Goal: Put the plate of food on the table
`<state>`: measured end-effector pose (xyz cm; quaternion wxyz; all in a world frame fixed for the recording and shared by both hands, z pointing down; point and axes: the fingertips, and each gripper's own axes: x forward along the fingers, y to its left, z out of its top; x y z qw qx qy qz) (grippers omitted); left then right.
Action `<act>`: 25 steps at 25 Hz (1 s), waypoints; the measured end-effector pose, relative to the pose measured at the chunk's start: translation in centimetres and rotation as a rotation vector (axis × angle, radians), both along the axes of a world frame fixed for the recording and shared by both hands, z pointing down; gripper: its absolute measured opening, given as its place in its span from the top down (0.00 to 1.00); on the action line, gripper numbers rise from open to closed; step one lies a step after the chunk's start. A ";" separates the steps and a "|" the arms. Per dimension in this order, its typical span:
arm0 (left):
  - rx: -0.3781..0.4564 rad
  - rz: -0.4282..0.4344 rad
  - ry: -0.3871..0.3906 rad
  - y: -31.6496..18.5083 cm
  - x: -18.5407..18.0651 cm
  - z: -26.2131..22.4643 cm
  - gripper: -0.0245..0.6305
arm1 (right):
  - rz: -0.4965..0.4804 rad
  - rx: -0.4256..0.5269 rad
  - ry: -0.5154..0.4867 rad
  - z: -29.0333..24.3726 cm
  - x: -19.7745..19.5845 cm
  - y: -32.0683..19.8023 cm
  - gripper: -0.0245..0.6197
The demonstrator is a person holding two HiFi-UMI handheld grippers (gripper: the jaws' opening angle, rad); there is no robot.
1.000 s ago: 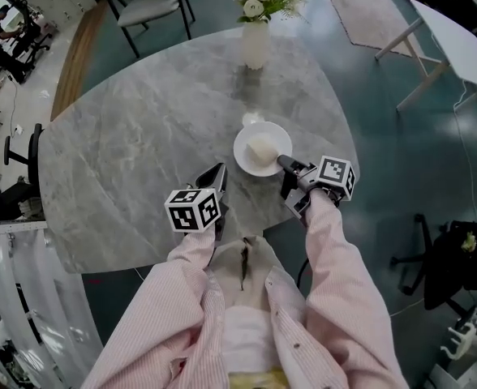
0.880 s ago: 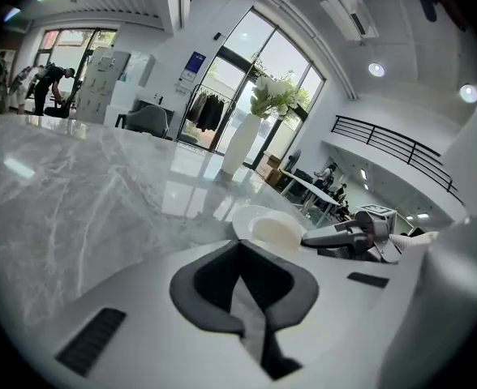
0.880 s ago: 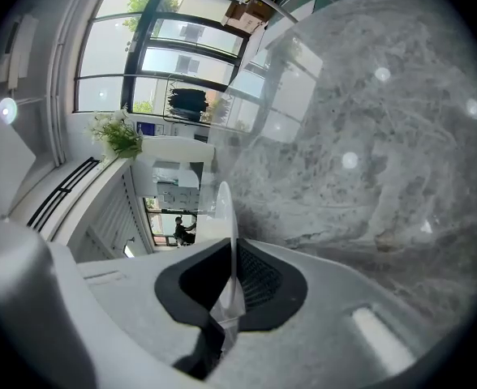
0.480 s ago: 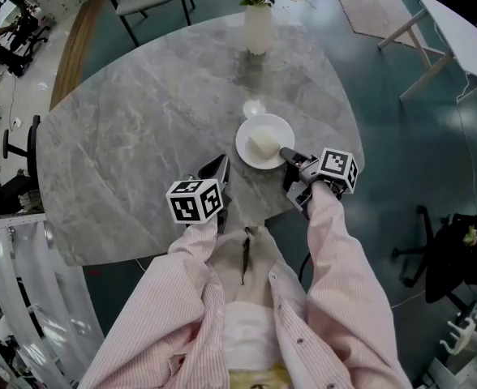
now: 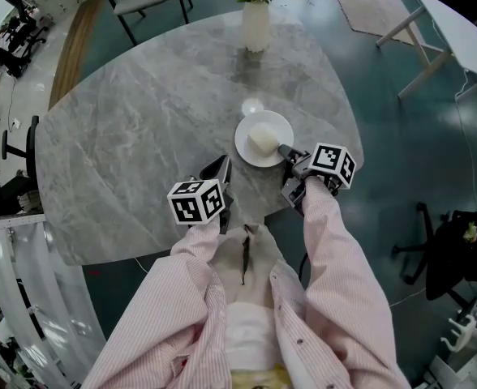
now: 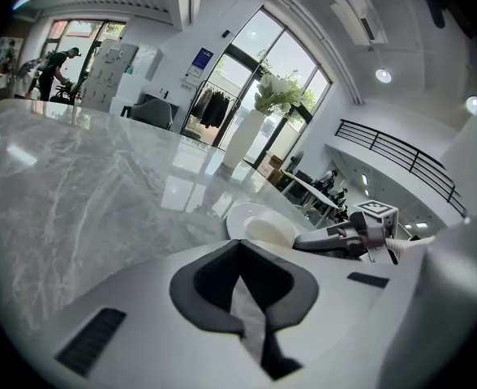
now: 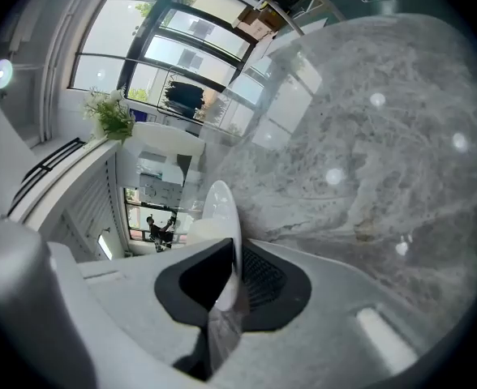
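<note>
A white plate point(image 5: 264, 138) carrying a pale block of food point(image 5: 263, 141) lies low on the grey marble table point(image 5: 141, 136), right of centre. It looks set down, though contact is hard to judge. My right gripper point(image 5: 285, 150) is shut on the plate's near right rim. In the right gripper view the plate point(image 7: 222, 205) stands edge-on between the pads point(image 7: 255, 278). My left gripper point(image 5: 221, 165) hovers left of the plate, apart from it, jaws together and empty. From the left gripper view the plate point(image 6: 247, 215), the food point(image 6: 271, 232) and the right gripper point(image 6: 320, 240) show ahead.
A white vase of flowers point(image 5: 255, 24) stands at the table's far side. A chair point(image 5: 145, 2) sits beyond the table, and a white table point(image 5: 457, 31) stands at the far right. The table's near edge point(image 5: 247, 227) runs just under my hands.
The plate and both grippers keep their places. The right gripper's marker cube has tipped slightly.
</note>
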<state>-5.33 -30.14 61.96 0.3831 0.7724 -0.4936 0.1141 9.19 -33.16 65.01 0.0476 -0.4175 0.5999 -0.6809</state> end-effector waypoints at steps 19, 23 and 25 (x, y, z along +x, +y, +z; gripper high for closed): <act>-0.005 -0.013 0.010 0.0 0.1 -0.1 0.98 | -0.063 0.051 0.433 0.4 0.8 0.1 0.85; -0.006 -0.020 0.010 0.0 -0.1 -0.1 0.98 | -0.067 0.056 0.491 0.4 0.9 0.2 0.83; -0.005 -0.022 0.012 0.0 -0.1 -0.1 0.98 | -0.072 0.060 0.525 0.3 1.0 0.2 0.83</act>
